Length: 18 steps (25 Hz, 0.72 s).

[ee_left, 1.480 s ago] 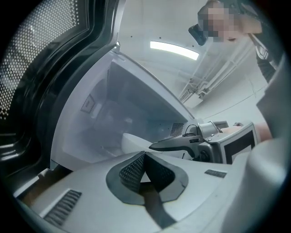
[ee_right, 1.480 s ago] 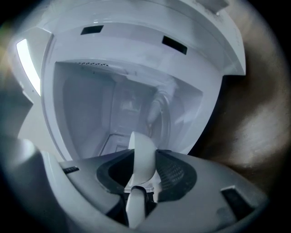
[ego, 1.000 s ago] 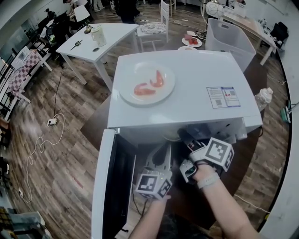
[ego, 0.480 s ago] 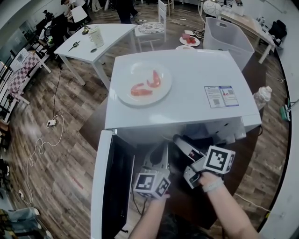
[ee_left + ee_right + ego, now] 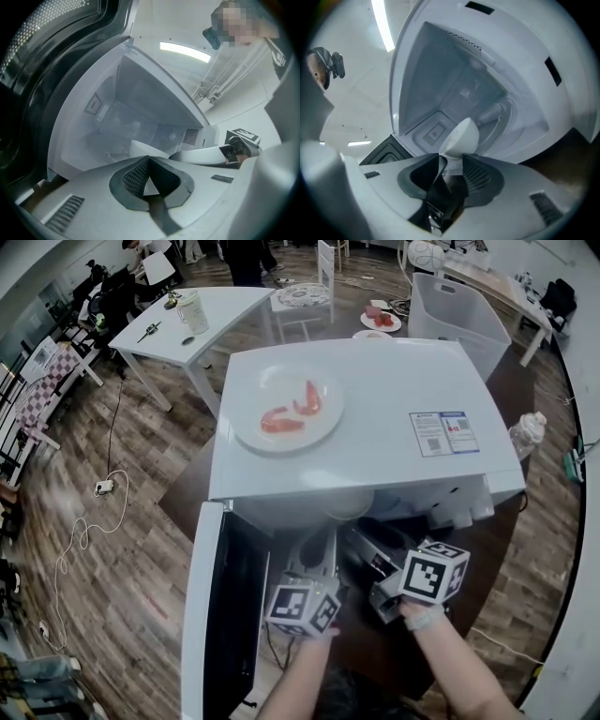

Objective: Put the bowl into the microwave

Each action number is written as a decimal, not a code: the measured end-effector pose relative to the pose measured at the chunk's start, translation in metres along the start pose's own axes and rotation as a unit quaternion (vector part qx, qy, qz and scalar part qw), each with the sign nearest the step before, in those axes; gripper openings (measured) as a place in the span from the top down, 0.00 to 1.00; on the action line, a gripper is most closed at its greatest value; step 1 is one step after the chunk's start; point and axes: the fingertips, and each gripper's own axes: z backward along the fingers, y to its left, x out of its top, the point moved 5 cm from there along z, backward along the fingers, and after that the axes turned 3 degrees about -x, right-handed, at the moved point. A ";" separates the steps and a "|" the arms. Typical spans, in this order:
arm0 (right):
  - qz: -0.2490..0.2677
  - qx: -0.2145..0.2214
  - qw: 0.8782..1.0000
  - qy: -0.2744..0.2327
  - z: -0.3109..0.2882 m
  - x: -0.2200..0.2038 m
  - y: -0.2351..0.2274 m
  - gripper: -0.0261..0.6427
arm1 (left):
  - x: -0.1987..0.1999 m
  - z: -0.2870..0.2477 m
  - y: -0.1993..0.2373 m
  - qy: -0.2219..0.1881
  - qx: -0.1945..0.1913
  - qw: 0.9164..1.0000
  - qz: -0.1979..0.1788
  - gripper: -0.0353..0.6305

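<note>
A small white bowl point(image 5: 460, 137) hangs tilted in front of the open white microwave point(image 5: 375, 427), whose cavity point(image 5: 454, 84) lies behind it. My right gripper point(image 5: 452, 161) is shut on the bowl's rim; its jaws have just been closing around it. In the head view the bowl point(image 5: 349, 505) shows at the mouth of the cavity, just ahead of the right gripper point(image 5: 356, 538). My left gripper point(image 5: 149, 161) is shut with its tips together, level, beside the right one. The bowl point(image 5: 140, 147) sits just beyond the left tips; whether they touch it I cannot tell.
The microwave door point(image 5: 211, 615) stands swung open at the left. A plate point(image 5: 286, 409) with red pieces rests on the microwave's top. A water bottle point(image 5: 527, 437) stands to the right, a white table point(image 5: 197, 324) and a grey bin point(image 5: 459, 315) behind.
My right gripper has drawn back out of the cavity toward me and rolled, its marker cube now facing up. The left gripper has stayed in place.
</note>
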 end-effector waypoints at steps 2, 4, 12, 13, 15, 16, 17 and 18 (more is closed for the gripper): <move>0.000 0.002 1.000 -0.004 -0.001 0.000 0.001 0.77 | 0.001 -0.001 0.000 0.000 -0.001 1.000 0.004 0.93; -0.001 0.000 1.000 -0.011 -0.002 0.000 -0.001 0.83 | 0.003 -0.003 -0.001 0.001 -0.002 1.000 0.006 0.93; -0.022 0.001 0.999 -0.027 -0.007 0.001 -0.003 0.92 | 0.000 -0.007 0.001 0.007 -0.007 1.000 0.010 0.93; -0.025 0.002 0.999 -0.029 -0.008 0.001 -0.004 0.92 | 0.000 -0.008 0.001 0.008 -0.009 1.000 0.010 0.93; -0.033 0.001 0.999 -0.034 -0.009 0.003 -0.004 0.92 | 0.001 -0.009 0.001 0.010 -0.010 1.000 0.011 0.93; -0.037 0.001 0.999 -0.037 -0.010 0.004 -0.004 0.92 | 0.001 -0.009 0.001 0.010 -0.010 1.000 0.012 0.93; -0.040 0.001 0.998 -0.039 -0.011 0.005 -0.004 0.92 | 0.001 -0.010 0.001 0.010 -0.010 1.000 0.012 0.93; -0.044 0.000 0.998 -0.041 -0.011 0.005 -0.005 0.91 | 0.002 -0.010 0.001 0.010 -0.010 1.000 0.013 0.93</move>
